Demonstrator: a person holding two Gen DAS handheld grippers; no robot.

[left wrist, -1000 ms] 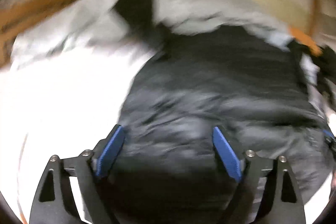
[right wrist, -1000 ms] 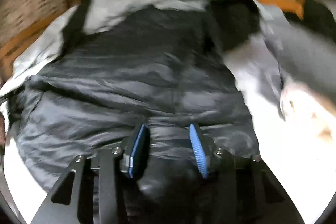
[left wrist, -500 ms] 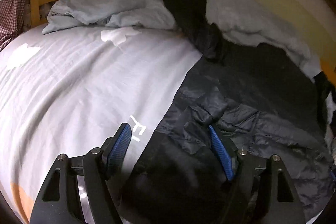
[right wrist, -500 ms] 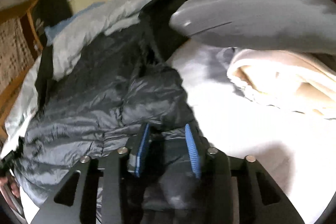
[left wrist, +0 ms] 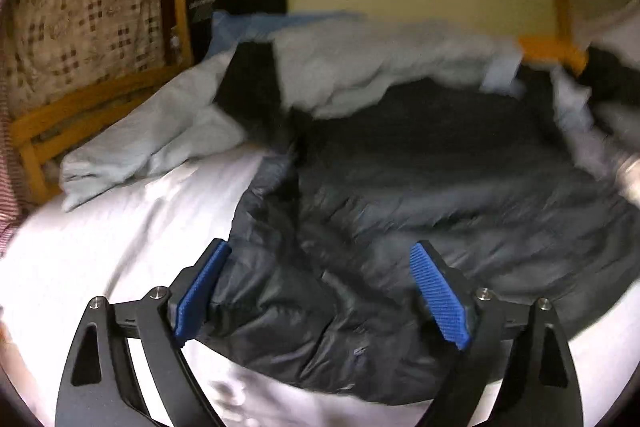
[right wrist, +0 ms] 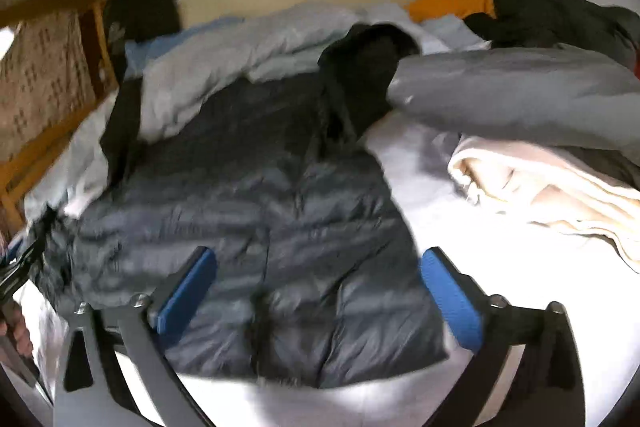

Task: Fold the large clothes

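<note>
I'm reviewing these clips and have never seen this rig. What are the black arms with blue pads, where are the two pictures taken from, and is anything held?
They are two hand-held grippers, no robot. Each carries a fisheye camera looking along its fingers, so one picture comes from the left gripper, the other from the right gripper. On the bed lies a dark puffer jacket, with a pale duvet behind it and a cream blanket to the right. Both sets of jaws are opening. The jacket lies between and beyond the pads, but they do not press it: nothing is held.

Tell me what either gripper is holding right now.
Nothing. Both the left gripper and right gripper are opening above the dark puffer jacket, pads clear of it.
</note>
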